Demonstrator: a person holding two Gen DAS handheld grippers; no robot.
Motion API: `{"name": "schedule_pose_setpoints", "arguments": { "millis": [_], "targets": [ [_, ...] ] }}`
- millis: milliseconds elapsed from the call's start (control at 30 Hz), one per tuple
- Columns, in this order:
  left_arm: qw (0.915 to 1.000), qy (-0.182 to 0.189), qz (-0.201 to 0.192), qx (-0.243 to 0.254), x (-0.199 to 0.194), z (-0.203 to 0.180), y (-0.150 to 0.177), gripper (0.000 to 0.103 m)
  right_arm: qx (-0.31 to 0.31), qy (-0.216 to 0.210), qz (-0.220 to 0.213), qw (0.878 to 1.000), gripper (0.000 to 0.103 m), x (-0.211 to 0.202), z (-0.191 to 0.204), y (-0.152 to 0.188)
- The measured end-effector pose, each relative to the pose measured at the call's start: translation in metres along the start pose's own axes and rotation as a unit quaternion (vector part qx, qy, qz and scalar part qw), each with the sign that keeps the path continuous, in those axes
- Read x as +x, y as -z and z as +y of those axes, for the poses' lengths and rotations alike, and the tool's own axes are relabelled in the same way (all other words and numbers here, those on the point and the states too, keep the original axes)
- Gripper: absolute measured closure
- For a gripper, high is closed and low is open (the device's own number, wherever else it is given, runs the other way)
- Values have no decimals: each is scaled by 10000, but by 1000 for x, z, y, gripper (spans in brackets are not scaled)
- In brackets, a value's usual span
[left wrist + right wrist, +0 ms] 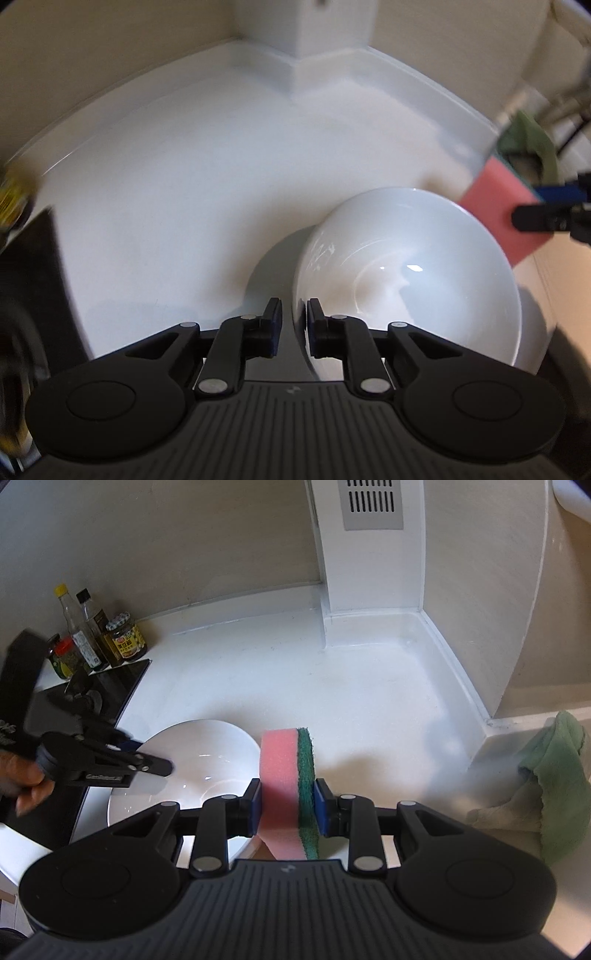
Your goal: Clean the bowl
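A white bowl (406, 277) (207, 768) rests on the white counter (184, 184). In the left wrist view my left gripper (294, 321) straddles the bowl's near rim. One finger is inside and one outside, and a thin gap shows beside the rim, so the pads do not press on it. The right wrist view shows that gripper (162, 766) at the bowl's left edge, held by a hand (22, 779). My right gripper (288, 805) is shut on a pink sponge (280, 775) (495, 206) with a green scouring side, held upright just right of the bowl.
Several sauce bottles and jars (92, 635) stand at the back left beside a black cooktop (122, 679). A green cloth (554, 782) lies on the ledge at right. A white column with a vent (369, 554) rises from the back corner.
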State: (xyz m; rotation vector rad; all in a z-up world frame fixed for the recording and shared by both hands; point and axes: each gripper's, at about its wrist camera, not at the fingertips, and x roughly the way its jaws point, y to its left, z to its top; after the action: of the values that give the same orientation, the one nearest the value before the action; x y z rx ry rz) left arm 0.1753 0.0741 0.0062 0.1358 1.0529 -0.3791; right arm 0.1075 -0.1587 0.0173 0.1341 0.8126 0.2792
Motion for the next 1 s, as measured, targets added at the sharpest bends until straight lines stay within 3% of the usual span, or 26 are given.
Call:
{"name": "schedule_pose_setpoints", "arguments": {
  "millis": [67, 233, 433, 500, 567, 733, 833, 1000],
  "targets": [
    [10000, 27, -64, -11, 5, -2, 5, 89, 13, 14, -7, 10000, 78, 0, 1, 1],
    [9952, 157, 54, 963, 8, -1, 10, 88, -291, -46, 128, 9995, 78, -2, 6, 2],
    [9774, 737, 257, 1963, 20, -3, -18, 91, -245, -222, 170, 9993, 78, 7, 1, -10],
    [9791, 660, 311, 1898, 22, -5, -23, 91, -314, -238, 159, 9991, 78, 11, 6, -11],
    [9877, 308, 286, 1504, 17, -7, -22, 82, -381, -241, 149, 9989, 78, 12, 10, -10],
    [9985, -192, 197, 478, 2, -9, 5, 83, -264, -284, 123, 9992, 78, 11, 10, -7],
    [9973, -181, 167, 685, 7, -16, 16, 87, -361, -257, 145, 9989, 78, 11, 13, -6],
    [9857, 92, 213, 1668, 18, -16, 2, 87, -537, -267, 195, 9980, 78, 14, 13, -9]
  ]
}}
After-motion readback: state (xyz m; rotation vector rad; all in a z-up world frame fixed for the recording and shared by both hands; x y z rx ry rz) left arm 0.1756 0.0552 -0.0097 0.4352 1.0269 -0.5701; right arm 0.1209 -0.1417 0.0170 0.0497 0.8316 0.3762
